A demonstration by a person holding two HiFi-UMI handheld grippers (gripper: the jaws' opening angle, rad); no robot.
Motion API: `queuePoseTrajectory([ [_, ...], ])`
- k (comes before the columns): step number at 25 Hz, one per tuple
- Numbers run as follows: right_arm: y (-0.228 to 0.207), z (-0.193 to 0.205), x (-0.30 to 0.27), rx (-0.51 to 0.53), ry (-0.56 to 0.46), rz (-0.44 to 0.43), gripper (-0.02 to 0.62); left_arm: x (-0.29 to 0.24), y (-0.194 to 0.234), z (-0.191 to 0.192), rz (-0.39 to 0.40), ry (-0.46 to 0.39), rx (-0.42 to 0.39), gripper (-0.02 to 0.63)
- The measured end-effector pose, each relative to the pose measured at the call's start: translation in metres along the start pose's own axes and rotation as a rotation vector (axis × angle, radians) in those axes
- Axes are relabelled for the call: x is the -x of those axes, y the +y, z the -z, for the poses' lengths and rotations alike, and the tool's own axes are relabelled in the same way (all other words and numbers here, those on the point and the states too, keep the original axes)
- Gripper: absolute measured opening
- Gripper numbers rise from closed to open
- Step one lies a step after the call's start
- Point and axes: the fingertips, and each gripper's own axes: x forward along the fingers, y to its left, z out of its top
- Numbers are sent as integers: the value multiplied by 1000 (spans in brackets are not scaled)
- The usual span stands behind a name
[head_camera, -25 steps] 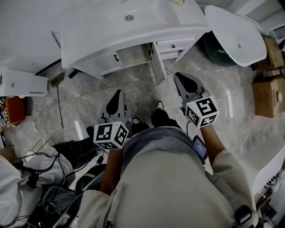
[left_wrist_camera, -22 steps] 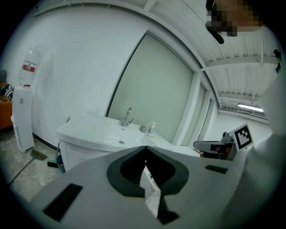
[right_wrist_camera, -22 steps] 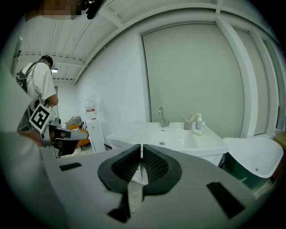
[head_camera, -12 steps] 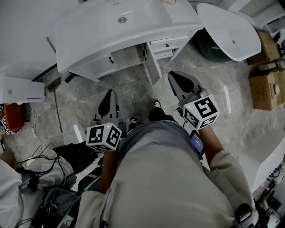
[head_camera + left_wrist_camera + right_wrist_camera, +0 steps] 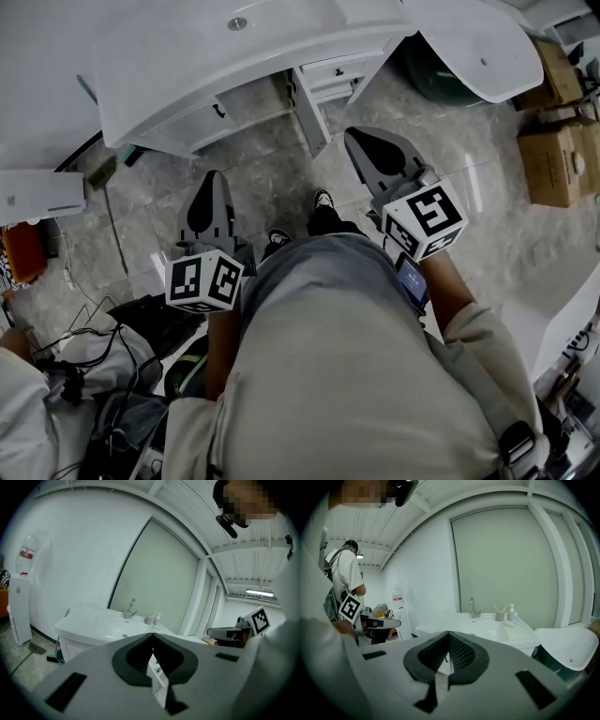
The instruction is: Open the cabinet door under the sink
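The grey stone floor (image 5: 281,178) takes most of the head view. At the top of the frame stands the white sink (image 5: 187,47) on its white cabinet. The person stands in front of it, a little apart.

The cabinet door (image 5: 183,129) is below the basin, in the upper left part of the frame. It looks closed, and its small dark handle (image 5: 218,111) is on the front. Just right of it a white panel (image 5: 305,117) comes out toward the person. I cannot tell if this is another door or a side wall. A white oval tub (image 5: 478,47) and cardboard boxes (image 5: 553,159) are at the upper right.

The left hand-held gripper (image 5: 210,187) is held over the floor at centre left, and the right hand-held gripper (image 5: 361,145) at centre right. Both point toward the cabinet and touch nothing. In the left gripper view the jaws are pressed together with nothing between them, and in the right gripper view it is the same.

I judge that the task is in the approach step, and the door is not yet touched. The next move asks one hand-held gripper to go forward and down to the handle, spread its jaws, pinch the handle and pull the door outward along its hinge.
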Motion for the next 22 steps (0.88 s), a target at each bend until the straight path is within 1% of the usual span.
queuePoseTrajectory([
  [9, 5, -8, -1, -3, -1, 1, 11, 0, 2, -5, -6, 2, -7, 2],
  [16, 13, -8, -2, 11, -7, 26, 11, 1, 7, 0, -18, 10, -5, 2],
  [22, 21, -5, 0, 15, 5, 27, 11, 4, 2, 5, -11, 16, 4, 2],
])
